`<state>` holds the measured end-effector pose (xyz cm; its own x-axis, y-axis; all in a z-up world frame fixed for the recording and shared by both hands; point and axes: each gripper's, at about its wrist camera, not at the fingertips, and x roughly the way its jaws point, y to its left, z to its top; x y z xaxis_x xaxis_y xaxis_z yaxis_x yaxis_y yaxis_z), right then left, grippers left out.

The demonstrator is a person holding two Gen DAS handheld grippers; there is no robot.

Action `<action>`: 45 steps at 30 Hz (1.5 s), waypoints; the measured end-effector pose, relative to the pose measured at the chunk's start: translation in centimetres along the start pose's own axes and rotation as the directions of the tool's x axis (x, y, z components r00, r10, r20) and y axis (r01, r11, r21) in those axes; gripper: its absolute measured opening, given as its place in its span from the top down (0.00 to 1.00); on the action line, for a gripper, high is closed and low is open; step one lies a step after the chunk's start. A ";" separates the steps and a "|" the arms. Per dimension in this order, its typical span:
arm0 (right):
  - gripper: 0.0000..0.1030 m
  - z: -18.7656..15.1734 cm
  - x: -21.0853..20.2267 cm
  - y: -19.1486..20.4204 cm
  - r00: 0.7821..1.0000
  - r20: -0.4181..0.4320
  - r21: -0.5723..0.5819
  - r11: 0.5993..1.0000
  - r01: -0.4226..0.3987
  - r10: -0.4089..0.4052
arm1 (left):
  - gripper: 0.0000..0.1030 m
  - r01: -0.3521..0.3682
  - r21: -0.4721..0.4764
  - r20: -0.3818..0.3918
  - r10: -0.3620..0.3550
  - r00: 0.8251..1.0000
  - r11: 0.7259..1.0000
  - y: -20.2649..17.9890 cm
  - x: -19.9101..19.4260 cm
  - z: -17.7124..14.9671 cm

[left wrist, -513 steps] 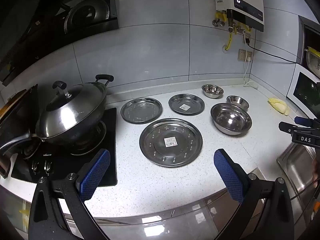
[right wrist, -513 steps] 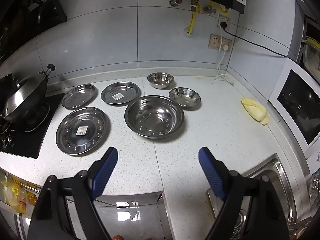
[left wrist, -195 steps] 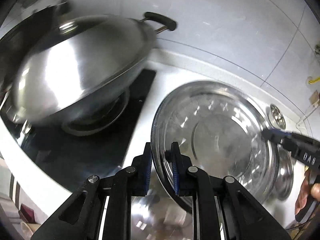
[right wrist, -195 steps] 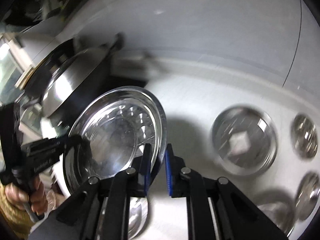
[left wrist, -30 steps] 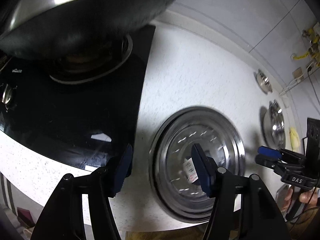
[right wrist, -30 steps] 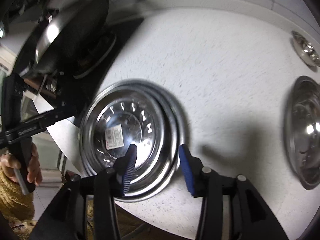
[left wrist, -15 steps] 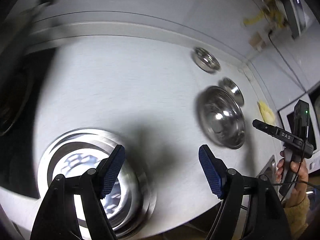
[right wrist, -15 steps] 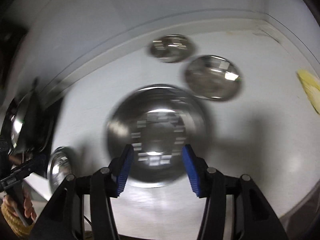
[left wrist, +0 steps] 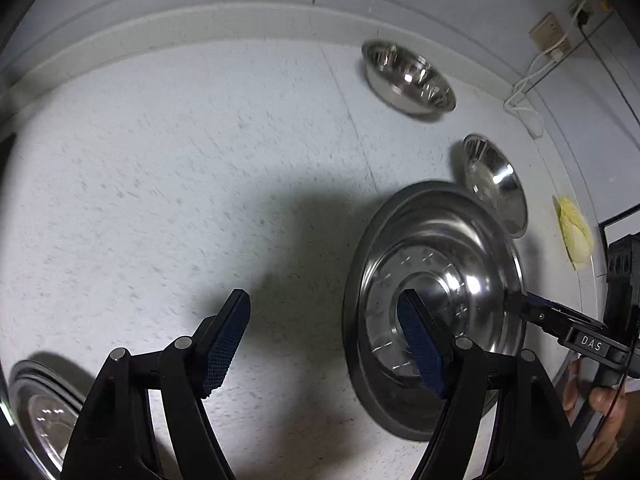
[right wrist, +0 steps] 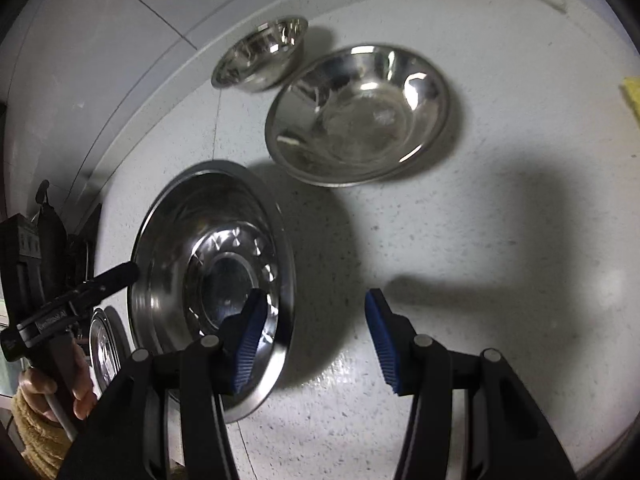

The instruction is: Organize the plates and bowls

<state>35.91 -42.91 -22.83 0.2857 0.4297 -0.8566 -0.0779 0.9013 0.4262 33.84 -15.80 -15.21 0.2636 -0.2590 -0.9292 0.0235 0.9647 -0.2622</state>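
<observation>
My left gripper [left wrist: 324, 340] is open and empty above the white counter, its right finger over the large steel bowl [left wrist: 436, 280]. My right gripper [right wrist: 314, 340] is open and empty too, its left finger over the same large bowl [right wrist: 208, 256]. A medium steel bowl [right wrist: 356, 116] sits behind it, and a small steel bowl [right wrist: 260, 54] stands by the wall. In the left wrist view the medium bowl [left wrist: 496, 184] and small bowl [left wrist: 408, 76] lie further back. The stacked steel plates [left wrist: 36, 412] sit at the lower left, and show at the left edge of the right wrist view [right wrist: 104, 348].
A yellow cloth [left wrist: 574, 232] lies at the counter's right, near the wall. White cables [left wrist: 528, 92] hang by wall sockets [left wrist: 550, 34]. The dark stove and wok [right wrist: 52, 236] are at the far left. The backsplash ledge runs along the rear of the counter.
Both grippers have swung away from the plate stack to the right and now hover over the large bowl. Both stay open and empty.
</observation>
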 end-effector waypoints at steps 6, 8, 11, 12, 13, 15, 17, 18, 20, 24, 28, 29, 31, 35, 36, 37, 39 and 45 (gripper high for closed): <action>0.79 0.0 1.3 0.1 0.998 -0.023 0.005 0.998 -0.061 0.061 | 0.84 0.086 0.000 -0.117 -0.085 0.990 0.996 -0.2 2.3 -0.5; 0.89 0.1 1.4 0.7 0.998 -0.020 -0.009 0.998 -0.058 0.058 | 0.91 0.107 0.007 -0.117 -0.105 0.988 0.994 -0.5 2.1 -0.6; 0.90 0.6 1.0 2.0 0.999 0.002 -0.025 0.999 -0.045 0.045 | 0.92 0.090 0.002 -0.095 -0.089 0.991 0.996 -0.3 1.5 -0.3; 0.90 0.6 0.7 2.4 0.999 0.010 -0.029 0.998 -0.051 0.051 | 0.92 0.108 -0.016 -0.080 -0.109 0.991 0.994 0.2 0.9 -0.2; 0.90 0.8 0.3 3.0 0.998 0.020 -0.037 0.998 -0.056 0.057 | 0.92 0.118 -0.022 -0.072 -0.120 0.990 0.993 0.6 0.5 -0.2; 0.90 0.9 -0.5 4.3 0.997 0.037 -0.054 0.996 -0.065 0.067 | 0.92 0.129 -0.039 -0.046 -0.131 0.990 0.991 1.4 -1.1 -0.2; 0.90 0.9 -1.4 5.9 0.996 0.054 -0.077 0.995 -0.071 0.075 | 0.92 0.135 -0.040 -0.019 -0.136 0.990 0.990 1.7 -2.9 -0.4; 0.90 0.7 -1.9 6.7 0.995 0.060 -0.089 0.993 -0.079 0.084 | 0.92 0.137 -0.043 -0.004 -0.137 0.991 0.990 2.0 -4.0 -0.7; 0.90 0.0 -2.9 8.2 0.993 0.069 -0.111 0.990 -0.085 0.094 | 0.92 0.148 -0.051 0.011 -0.148 0.989 0.988 2.4 -5.8 -1.2; 0.90 -2.6 -4.7 9.4 0.992 0.068 -0.132 0.987 -0.097 0.106 | 0.92 0.173 -0.051 0.012 -0.173 0.985 0.984 2.9 -8.8 -3.7; 0.90 -5.6 -5.9 9.0 0.995 0.047 -0.120 0.989 -0.087 0.093 | 0.92 0.210 -0.042 -0.041 -0.211 0.977 0.977 2.3 -9.1 -6.5; 0.90 -6.0 -6.0 8.7 0.995 0.042 -0.115 0.990 -0.082 0.087 | 0.92 0.216 -0.040 -0.057 -0.218 0.974 0.975 2.0 -9.0 -7.2; 0.90 -7.6 -6.2 7.8 0.998 0.031 -0.096 0.994 -0.058 0.061 | 0.91 0.227 -0.028 -0.088 -0.229 0.969 0.973 1.3 -8.5 -8.4; 0.90 -9.6 -6.3 5.2 1.000 0.021 -0.028 0.999 -0.020 0.021 | 0.91 0.256 -0.003 -0.177 -0.253 0.951 0.967 -0.8 -5.6 -10.0; 0.90 -10.0 -6.0 4.4 1.000 0.014 -0.012 1.000 -0.013 0.013 | 0.91 0.252 0.009 -0.183 -0.246 0.952 0.968 -1.5 -4.8 -10.0; 0.90 -10.3 -5.8 3.7 1.000 0.010 -0.001 1.000 -0.011 0.011 | 0.91 0.244 0.014 -0.189 -0.237 0.953 0.970 -1.7 -4.4 -10.2; 0.90 -10.7 -5.0 2.5 1.000 -0.004 0.030 1.000 0.001 -0.001 | 0.91 0.230 0.024 -0.219 -0.220 0.951 0.973 -2.5 -2.7 -10.5; 0.89 -11.8 -3.7 0.2 1.000 -0.004 0.090 0.996 -0.009 0.010 | 0.91 0.217 0.057 -0.242 -0.198 0.950 0.974 -3.8 -0.5 -11.0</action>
<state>23.61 -43.68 -22.97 0.2814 0.4386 -0.8535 0.0060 0.8886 0.4587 23.05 -19.83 -16.57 0.0126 -0.4481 -0.8939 0.1351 0.8865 -0.4425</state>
